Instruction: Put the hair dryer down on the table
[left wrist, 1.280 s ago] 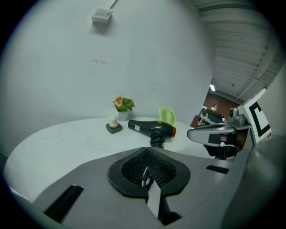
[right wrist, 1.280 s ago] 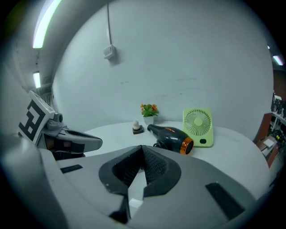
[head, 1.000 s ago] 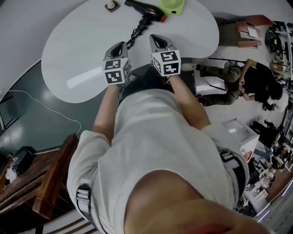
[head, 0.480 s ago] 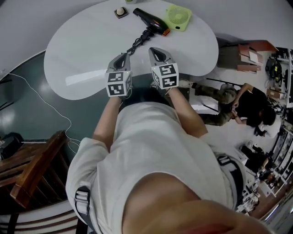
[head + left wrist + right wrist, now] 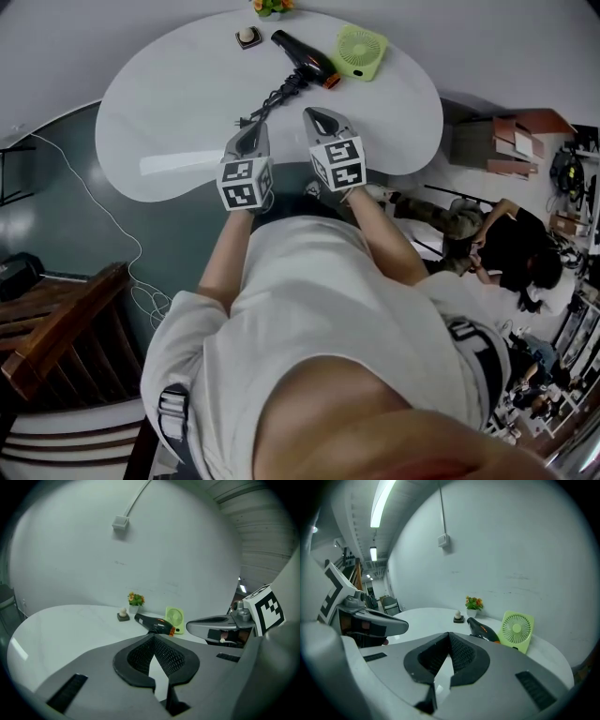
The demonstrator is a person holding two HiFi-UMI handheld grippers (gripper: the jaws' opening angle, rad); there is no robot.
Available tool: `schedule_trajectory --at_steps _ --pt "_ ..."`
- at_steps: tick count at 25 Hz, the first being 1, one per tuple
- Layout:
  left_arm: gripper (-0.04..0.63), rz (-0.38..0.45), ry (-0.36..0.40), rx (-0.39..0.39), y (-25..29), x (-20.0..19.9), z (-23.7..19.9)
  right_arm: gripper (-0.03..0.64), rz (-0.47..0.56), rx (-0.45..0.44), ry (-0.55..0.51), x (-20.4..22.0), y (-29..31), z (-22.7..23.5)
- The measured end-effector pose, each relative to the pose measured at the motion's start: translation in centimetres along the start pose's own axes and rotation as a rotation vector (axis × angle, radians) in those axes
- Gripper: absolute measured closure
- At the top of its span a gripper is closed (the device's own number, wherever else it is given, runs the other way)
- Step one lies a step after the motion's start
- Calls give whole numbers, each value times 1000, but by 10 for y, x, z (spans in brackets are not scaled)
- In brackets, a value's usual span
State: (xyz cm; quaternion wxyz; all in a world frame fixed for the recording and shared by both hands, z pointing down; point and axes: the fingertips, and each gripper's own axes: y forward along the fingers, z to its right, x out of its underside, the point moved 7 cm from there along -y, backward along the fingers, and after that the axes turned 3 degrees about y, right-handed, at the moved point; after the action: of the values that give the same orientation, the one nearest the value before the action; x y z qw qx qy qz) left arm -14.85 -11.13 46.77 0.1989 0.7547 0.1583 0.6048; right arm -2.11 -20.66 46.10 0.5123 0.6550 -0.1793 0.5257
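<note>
left gripper (image 5: 153, 637): fingers (image 5: 139, 654) closed tip to tip, nothing between them. right gripper (image 5: 449, 634): fingers (image 5: 462, 654) closed the same way, empty. in the head view both grippers are over the near edge of the bench (image 5: 178, 89), side by side and apart.

hair dryer (image 5: 305, 58): it lies on its side at the far part of the bench, well apart from both sets of fingers, beyond them and slightly right of the left gripper. it sits just beside a green fan (image 5: 359, 52), between the fan and a small item on a square base (image 5: 247, 37).

appearance: black body with an orange band at the end nearest the fan. its black cord (image 5: 272, 97) runs back towards the left gripper.

limits: both gripper views cut off the dryer's lower edge behind their own fingers. the handle cannot be made out. a small potted plant (image 5: 270, 7) is cut by the top edge.
</note>
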Motion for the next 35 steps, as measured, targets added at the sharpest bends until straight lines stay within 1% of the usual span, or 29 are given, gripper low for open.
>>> schedule_trajectory --at_steps 7,13,15,18,20,23,26,35 --pt "577 63 -12 -90 -11 -9 24 620 39 -55 -16 -5 -17 23" --pt "577 139 2 -146 -24 -25 39 618 125 -82 -41 -30 -34 35" --pt "577 173 17 -162 -32 -35 43 620 158 -86 -60 -41 -42 36" --pt "577 221 72 -183 -43 -51 48 618 210 -91 -89 -60 -55 36" --pt "577 247 98 -187 -49 -62 51 618 246 -93 -102 -71 -64 36" --pt "577 281 98 -185 -57 -73 55 618 288 -88 -117 -84 -77 37" --pt "577 315 103 -200 -68 -80 60 620 310 -90 -129 -90 -86 38" --pt "577 403 162 -216 -90 -111 67 618 381 -79 -159 -114 -101 35"
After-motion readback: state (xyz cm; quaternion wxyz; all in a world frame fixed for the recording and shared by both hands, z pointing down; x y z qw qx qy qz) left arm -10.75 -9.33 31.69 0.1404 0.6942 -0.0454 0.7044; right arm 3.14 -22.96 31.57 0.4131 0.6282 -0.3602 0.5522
